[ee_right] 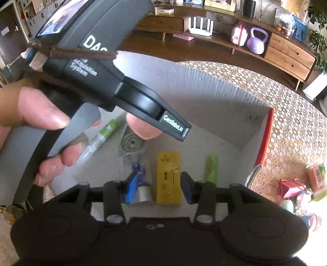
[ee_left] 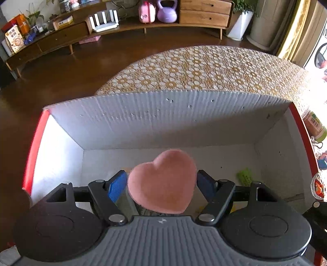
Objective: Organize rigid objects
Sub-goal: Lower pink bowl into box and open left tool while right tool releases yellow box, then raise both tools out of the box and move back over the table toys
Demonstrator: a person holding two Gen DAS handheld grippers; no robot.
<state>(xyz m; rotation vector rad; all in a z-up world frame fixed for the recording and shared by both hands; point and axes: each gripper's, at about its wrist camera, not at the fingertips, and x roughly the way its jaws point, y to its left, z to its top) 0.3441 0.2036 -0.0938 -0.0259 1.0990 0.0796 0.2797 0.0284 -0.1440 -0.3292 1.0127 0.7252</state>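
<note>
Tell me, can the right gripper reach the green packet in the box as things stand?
Probably yes: the right gripper is open above the box, the green packet lies uncovered just beside it, and nothing is between them.

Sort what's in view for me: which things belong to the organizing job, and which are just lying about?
Part of the job:
- pink heart, in the left gripper
- white box
- yellow pack, between the open pads of the right gripper
- green tube and toothpaste tube in the box

Just lying about:
- purple kettlebell
- router
- orange bottle on the tablecloth
</note>
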